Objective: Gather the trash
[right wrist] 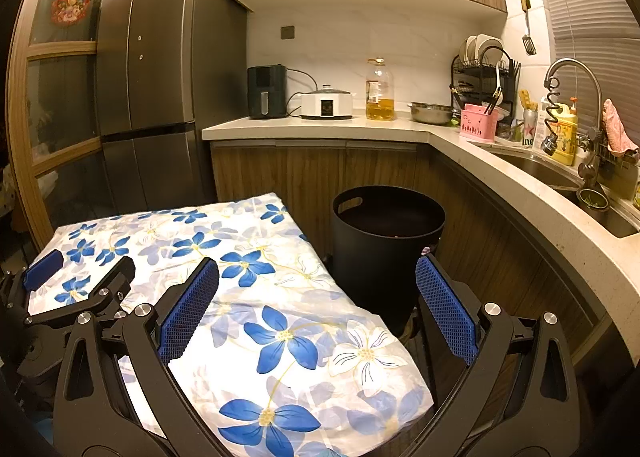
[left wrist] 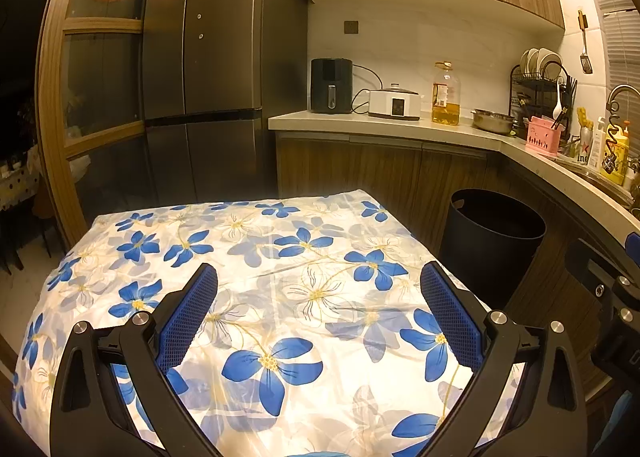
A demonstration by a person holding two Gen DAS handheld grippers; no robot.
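A black round trash bin [left wrist: 494, 241] stands on the floor to the right of the table and shows in the right wrist view [right wrist: 386, 245] too. The table has a white cloth with blue flowers [left wrist: 256, 257], also seen in the right wrist view [right wrist: 224, 257]. No loose trash shows on the cloth. My left gripper [left wrist: 318, 297] is open and empty above the near part of the table. My right gripper [right wrist: 316, 293] is open and empty over the table's right edge, near the bin. The left gripper also shows in the right wrist view [right wrist: 76, 281] at the left.
A dark fridge [left wrist: 212, 57] stands behind the table. A counter [left wrist: 380, 125] runs along the back and right with an air fryer [left wrist: 331, 85], a cooker, an oil bottle [left wrist: 445, 95], a dish rack and a sink [right wrist: 560, 177]. A wooden door frame is at the left.
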